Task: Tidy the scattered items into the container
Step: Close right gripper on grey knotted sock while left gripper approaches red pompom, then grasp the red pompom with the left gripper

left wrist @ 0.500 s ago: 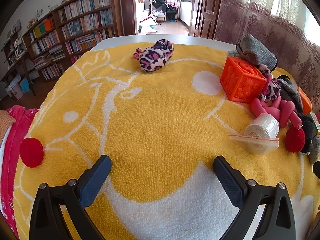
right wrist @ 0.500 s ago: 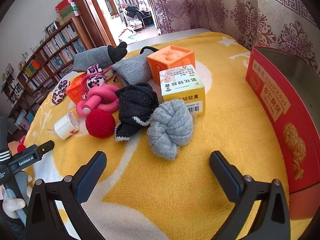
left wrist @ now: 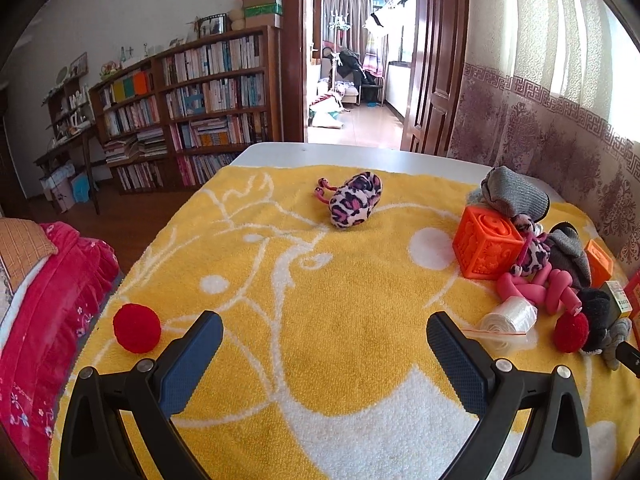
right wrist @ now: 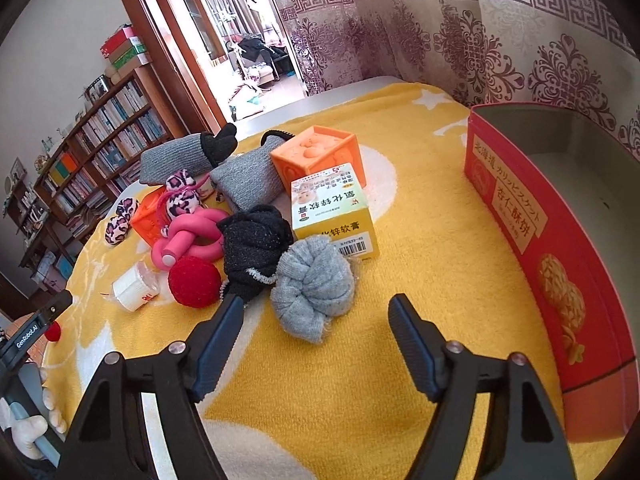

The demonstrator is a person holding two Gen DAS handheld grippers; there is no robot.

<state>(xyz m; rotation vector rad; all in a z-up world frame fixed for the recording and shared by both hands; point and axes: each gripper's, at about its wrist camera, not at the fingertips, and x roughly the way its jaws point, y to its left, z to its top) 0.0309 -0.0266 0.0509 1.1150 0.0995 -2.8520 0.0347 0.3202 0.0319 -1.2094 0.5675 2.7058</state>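
The container, a red biscuit box [right wrist: 520,216], stands open on the right of the yellow towel [right wrist: 420,280]. My right gripper [right wrist: 316,302] is open, its fingertips either side of the near edge of a rolled grey sock [right wrist: 314,276] without touching it. Behind the roll lie a black sock [right wrist: 254,240], a red pompom [right wrist: 194,282], a yellow carton [right wrist: 334,212], an orange cube [right wrist: 320,156] and a pink knotted toy [right wrist: 192,236]. My left gripper [left wrist: 323,318] is wide open above bare towel, between a second red pompom [left wrist: 137,328] and a roll of plastic bags [left wrist: 510,318]. A leopard-print plush [left wrist: 354,200] lies farther back.
A second orange cube [left wrist: 486,244] and grey gloves [left wrist: 514,192] sit in the pile on the right. The towel's left edge drops to a red quilt [left wrist: 48,280]. A patterned curtain [right wrist: 460,40] hangs behind the box. A gloved hand [right wrist: 28,428] holds the left gripper.
The right jaws have narrowed and moved closer to the rolled grey sock. The left gripper has pulled back and tilted up, so more of the room shows.
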